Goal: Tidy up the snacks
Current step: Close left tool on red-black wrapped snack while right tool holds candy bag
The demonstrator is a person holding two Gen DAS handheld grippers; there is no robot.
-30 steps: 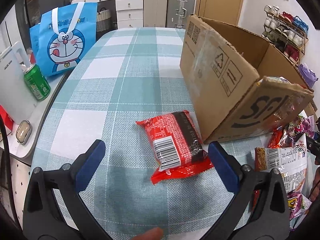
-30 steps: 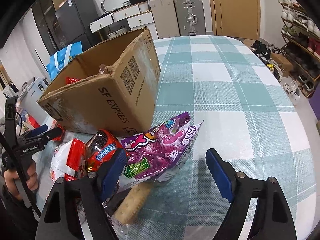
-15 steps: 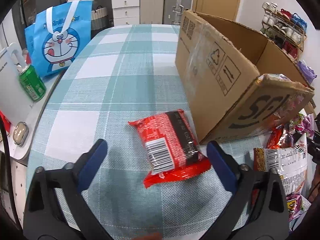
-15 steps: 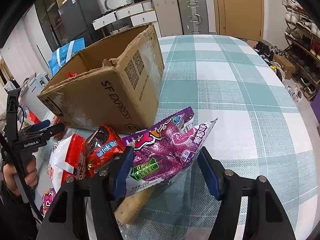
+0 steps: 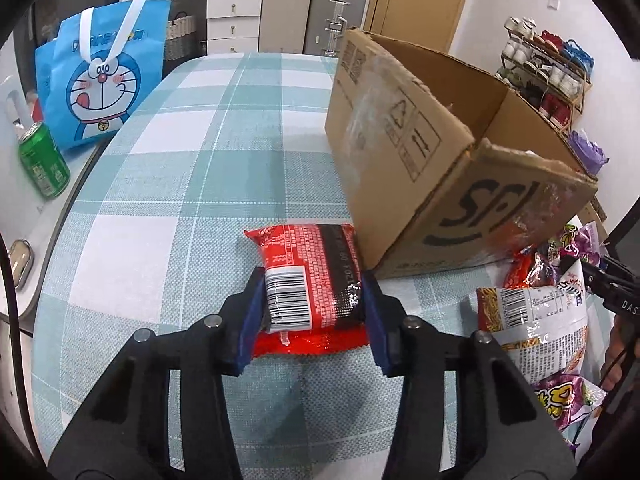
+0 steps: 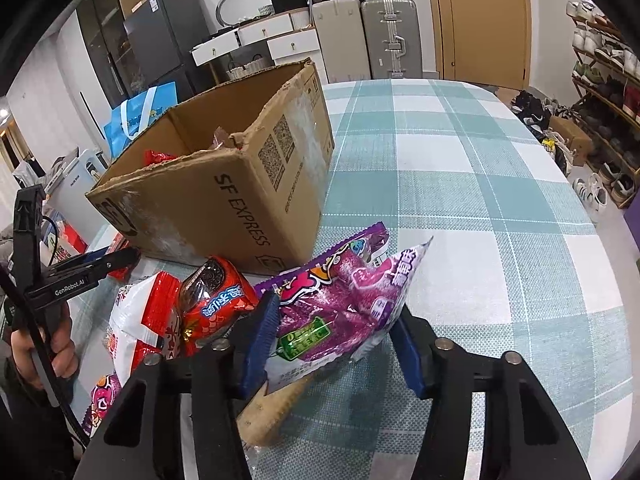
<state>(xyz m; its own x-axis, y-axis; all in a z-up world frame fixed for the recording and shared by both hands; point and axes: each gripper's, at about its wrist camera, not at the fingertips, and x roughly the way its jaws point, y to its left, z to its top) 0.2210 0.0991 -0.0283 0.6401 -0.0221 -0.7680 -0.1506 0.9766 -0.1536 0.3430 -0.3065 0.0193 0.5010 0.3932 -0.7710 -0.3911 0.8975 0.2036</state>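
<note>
A red and black noodle packet (image 5: 304, 248) lies barcode-up on the checked tablecloth, just left of the open cardboard box (image 5: 400, 140). My left gripper (image 5: 314, 276) has its jaws closing on it, and both blue pads press its long sides. In the right wrist view a purple snack bag (image 6: 344, 280) sits tilted up in front of the box (image 6: 224, 208). The jaws of my right gripper (image 6: 336, 312) are closing on this bag, with the pads squeezing its lower half. A beige biscuit pack (image 6: 276, 408) lies under it.
Several loose snacks lie by the box's near corner: a red cookie packet (image 6: 216, 300), a white and red bag (image 6: 140, 328) and a barcode bag (image 5: 532, 320). A green can (image 5: 44, 164) and a blue cartoon bag (image 5: 100, 88) stand off the table's left edge.
Both pairs of jaws have closed from wide apart onto their packets. The purple bag's top has lifted and crumpled between the right pads. Neither hand has shifted.
</note>
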